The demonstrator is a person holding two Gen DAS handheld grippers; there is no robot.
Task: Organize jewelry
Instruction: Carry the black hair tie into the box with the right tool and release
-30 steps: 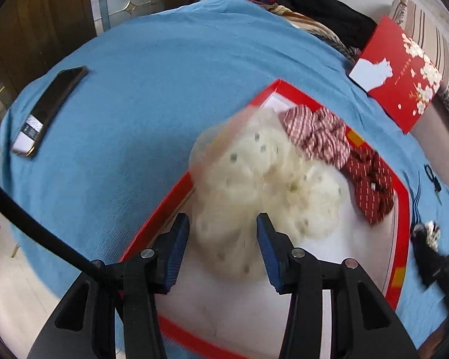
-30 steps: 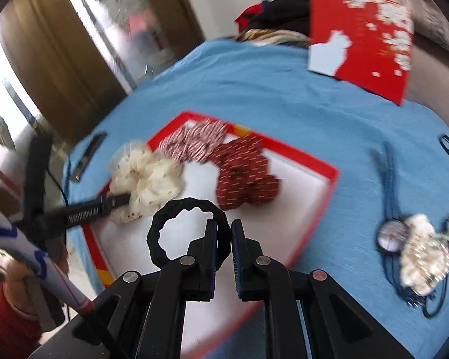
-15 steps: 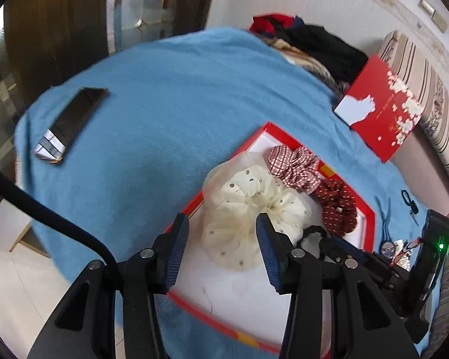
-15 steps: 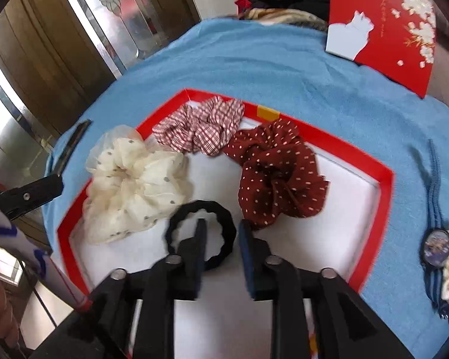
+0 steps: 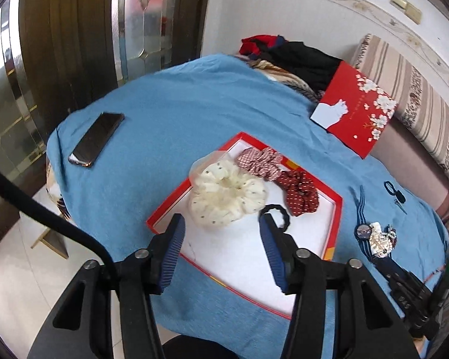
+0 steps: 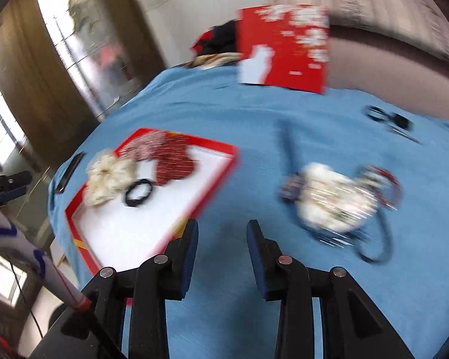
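The right wrist view is smeared by motion blur, so the jewelry pile (image 6: 335, 200) on the blue cloth (image 6: 224, 113) reads only as a white cluster with dark cords and a reddish loop; single pieces cannot be told apart. In the left view the left gripper's (image 5: 221, 227) right finger covers part of the black hair tie (image 5: 277, 214).

The tie lies flat in the red-rimmed tray (image 5: 336, 224), a closed ring with no clear long axis, just beside the cream scrunchie (image 5: 224, 194) and the dotted red scrunchie (image 5: 299, 191); a checked scrunchie (image 5: 260, 161) sits behind.

The right gripper (image 6: 223, 230) has just been opening, with nothing between its jaws. The left gripper's jaws have also just widened and are empty, released above the tray.
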